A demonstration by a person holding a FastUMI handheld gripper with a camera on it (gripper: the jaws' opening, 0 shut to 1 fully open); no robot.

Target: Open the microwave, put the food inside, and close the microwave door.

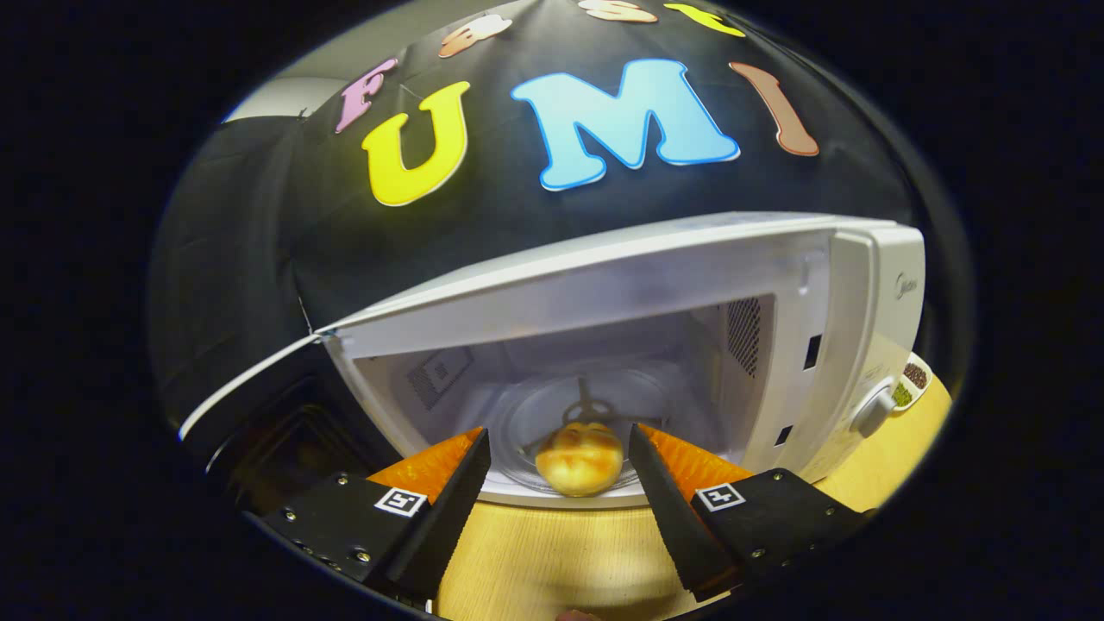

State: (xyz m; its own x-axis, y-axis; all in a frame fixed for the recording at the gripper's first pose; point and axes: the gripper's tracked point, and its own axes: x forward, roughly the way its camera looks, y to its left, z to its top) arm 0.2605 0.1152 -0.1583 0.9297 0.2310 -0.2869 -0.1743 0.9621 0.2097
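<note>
Gripper view: bun at the mouth of the open microwave [802, 293].

The gripper [559, 453] has its fingers spread wide, the bun [580, 459] between the tips and seemingly untouched, resting on the glass plate [526, 423]; door [259, 405] swung out left, wooden table [552, 552] beneath.

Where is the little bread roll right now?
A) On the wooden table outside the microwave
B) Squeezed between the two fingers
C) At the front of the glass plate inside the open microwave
C: the bread roll sits on the glass plate inside the open microwave, and the gripper is open, its fingers spread clear of the roll.
</note>
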